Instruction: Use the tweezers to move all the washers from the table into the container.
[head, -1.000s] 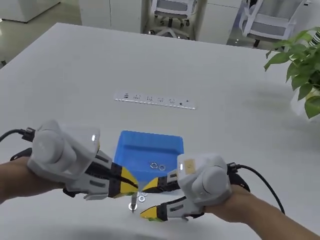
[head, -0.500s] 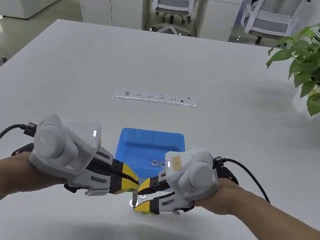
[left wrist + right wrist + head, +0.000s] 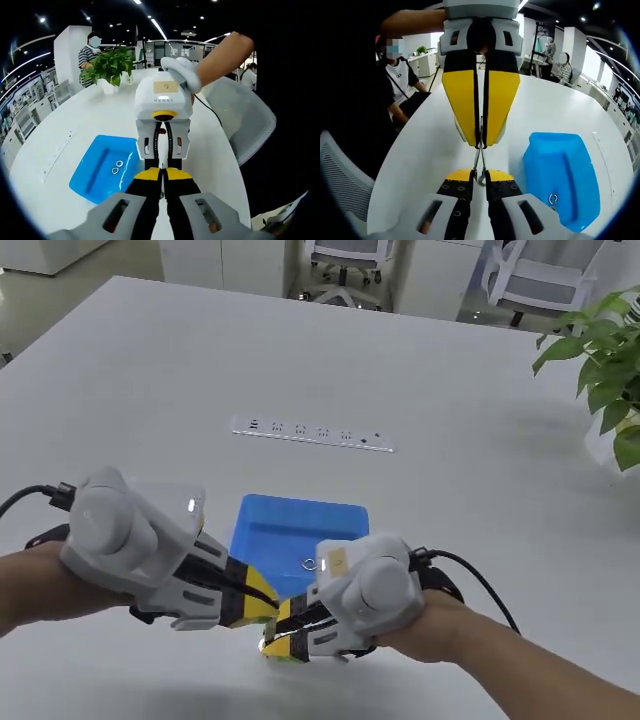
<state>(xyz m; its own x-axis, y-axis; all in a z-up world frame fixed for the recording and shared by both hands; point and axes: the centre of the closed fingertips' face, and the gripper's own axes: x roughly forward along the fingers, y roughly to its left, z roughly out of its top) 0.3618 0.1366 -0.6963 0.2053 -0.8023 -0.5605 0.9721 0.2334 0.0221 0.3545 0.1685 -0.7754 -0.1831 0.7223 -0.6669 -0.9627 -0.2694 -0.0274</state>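
Left gripper clamps thin steel tweezers; right gripper pinches shut on their free end, just at the near edge of the blue plastic container holding 2 ring-shaped washers

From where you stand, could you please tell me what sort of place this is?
Most likely an open-plan office: pale swivel office chairs stand behind the large white table, a white socket strip is set into its top, and a leafy green potted plant sits by its edge.
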